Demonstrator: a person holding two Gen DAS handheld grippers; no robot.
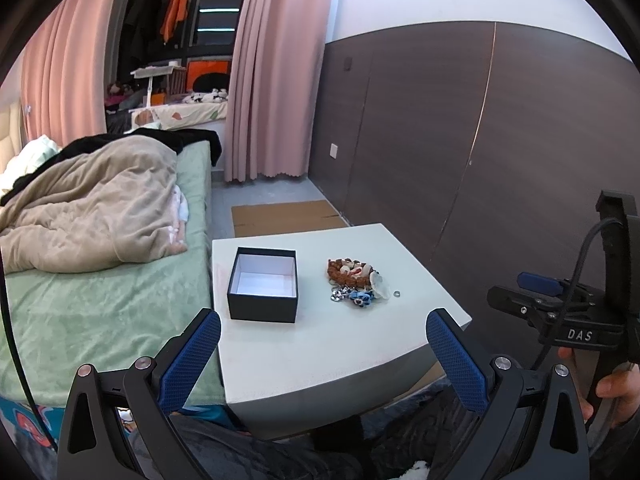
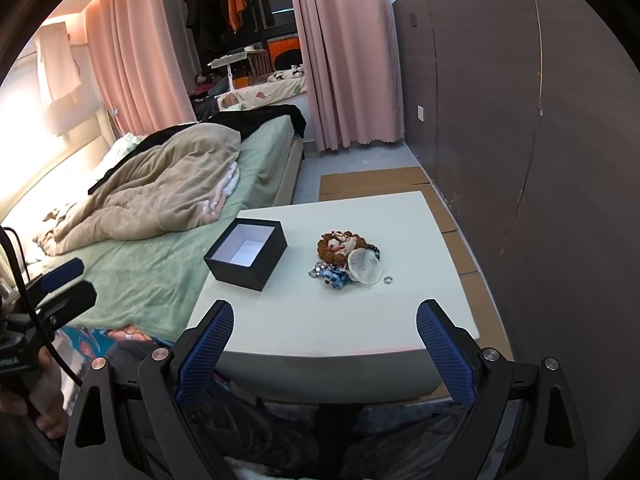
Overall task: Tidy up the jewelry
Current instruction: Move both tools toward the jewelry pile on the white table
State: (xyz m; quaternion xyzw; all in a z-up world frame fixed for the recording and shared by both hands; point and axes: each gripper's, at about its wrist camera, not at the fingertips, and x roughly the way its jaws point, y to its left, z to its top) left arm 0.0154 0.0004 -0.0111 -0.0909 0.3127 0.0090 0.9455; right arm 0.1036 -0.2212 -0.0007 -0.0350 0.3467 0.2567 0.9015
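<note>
Both grippers (image 1: pixel 323 332) (image 2: pixel 325 322) wide apart, empty

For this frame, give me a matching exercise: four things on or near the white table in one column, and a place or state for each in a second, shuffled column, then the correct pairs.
Things:
1. black box
2. small ring
3. brown bead bracelet
4. left gripper

Places or states:
A. lies alone on the table, just right of the jewelry pile
B. open, fingers wide apart, holding nothing
C. lid off, white inside, nothing in it
D. at the far side of the pile, coiled around pale pieces

Pairs: 1-C, 2-A, 3-D, 4-B
</note>
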